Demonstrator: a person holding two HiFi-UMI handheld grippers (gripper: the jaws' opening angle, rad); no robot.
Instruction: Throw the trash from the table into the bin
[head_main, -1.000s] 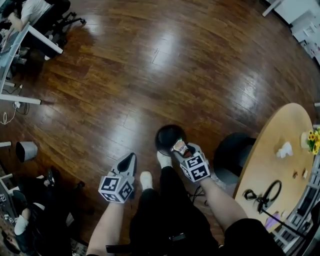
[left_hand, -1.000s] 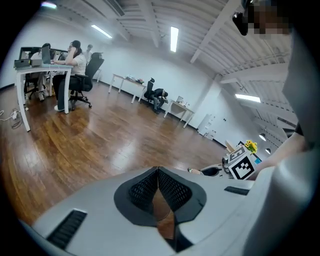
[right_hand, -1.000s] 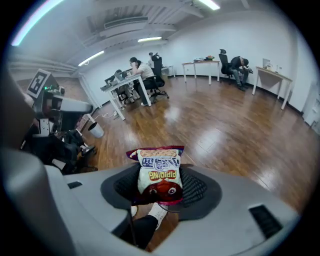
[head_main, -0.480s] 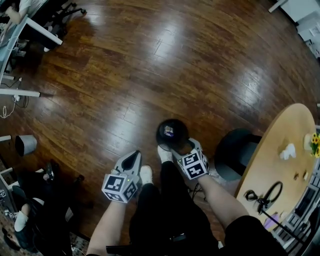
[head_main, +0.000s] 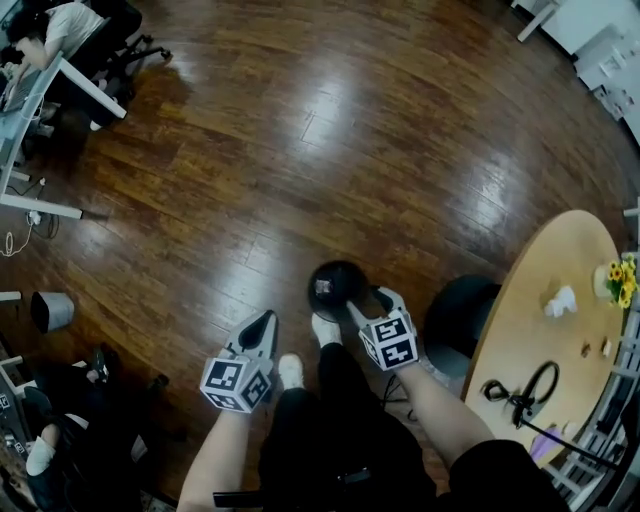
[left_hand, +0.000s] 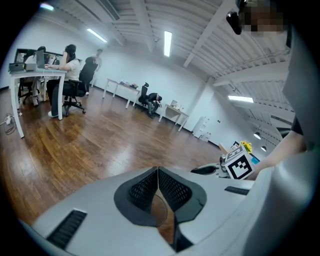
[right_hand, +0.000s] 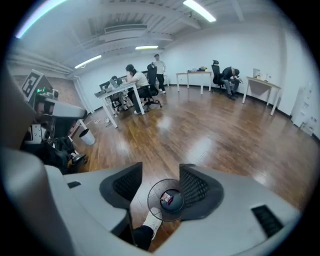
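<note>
A black round bin (head_main: 338, 288) stands on the wooden floor with a small wrapper (head_main: 322, 287) lying inside it. My right gripper (head_main: 374, 300) hovers just right of the bin's rim, open and empty; its jaws have just been closing a little with nothing between them. In the right gripper view the bin (right_hand: 165, 200) and the wrapper (right_hand: 166, 199) show through the gap between the jaws. My left gripper (head_main: 262, 322) hangs to the bin's left, shut and empty, and in the left gripper view its jaws (left_hand: 158, 171) meet. More trash, a crumpled tissue (head_main: 560, 300), lies on the table (head_main: 535, 335).
The round wooden table at the right also bears yellow flowers (head_main: 622, 280), a black cable loop (head_main: 525, 388) and small bits (head_main: 595, 348). A dark stool (head_main: 460, 315) stands between bin and table. My white-socked feet (head_main: 325, 326) are beside the bin. Desks and seated people (head_main: 60, 30) are far left.
A second ago the right gripper held the wrapper over the bin. The wrapper dropped in, and the empty right gripper has lifted back from the rim.
</note>
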